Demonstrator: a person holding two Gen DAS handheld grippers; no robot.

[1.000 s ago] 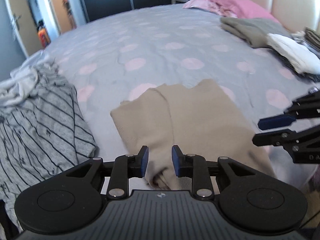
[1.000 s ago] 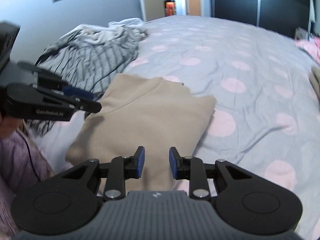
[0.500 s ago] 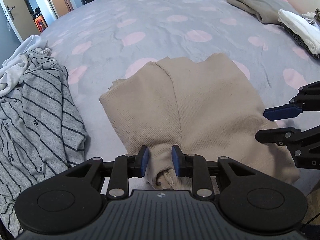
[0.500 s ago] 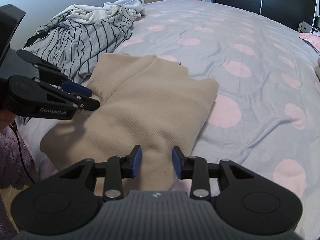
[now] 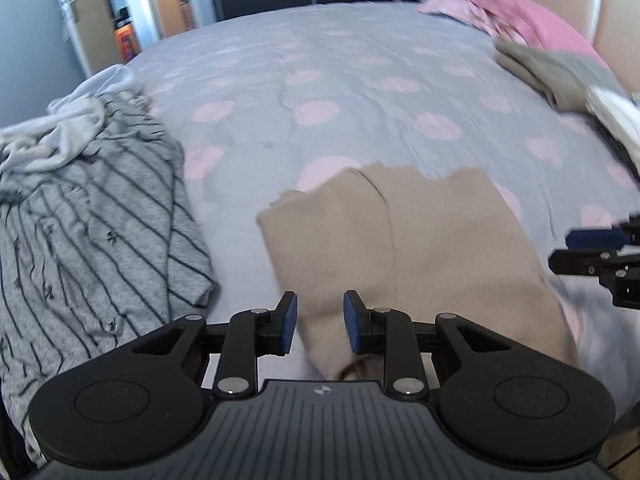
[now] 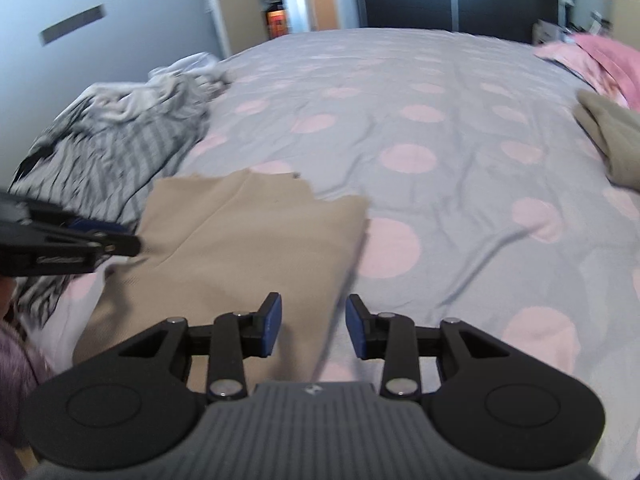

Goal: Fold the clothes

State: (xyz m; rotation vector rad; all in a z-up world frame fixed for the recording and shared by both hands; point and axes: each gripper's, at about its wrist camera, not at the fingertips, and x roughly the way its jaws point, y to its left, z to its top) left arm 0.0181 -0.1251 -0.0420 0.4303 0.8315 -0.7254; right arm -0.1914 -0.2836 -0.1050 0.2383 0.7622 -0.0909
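A beige knit garment [image 5: 420, 240] lies partly folded near the front edge of the bed, also seen as the beige garment [image 6: 240, 240] in the right wrist view. My left gripper [image 5: 320, 322] is open over the garment's near left corner, with cloth showing between the fingers but not pinched. My right gripper [image 6: 313, 328] is open above the garment's near right edge. Each gripper shows in the other's view: the right gripper [image 5: 592, 248] at the far right, the left gripper [image 6: 80, 240] at the far left.
The bed [image 5: 360, 80] has a grey cover with pink dots. A heap of grey striped clothes [image 5: 80, 220] lies at the left. Folded clothes [image 5: 560, 72] and a pink pillow [image 5: 532, 16] sit at the far right. A person's purple sleeve [image 6: 16, 380] shows bottom left.
Both grippers have risen and tilted up from the garment, so more of the room shows. The right gripper's fingers have spread wider. The garment lies as before.
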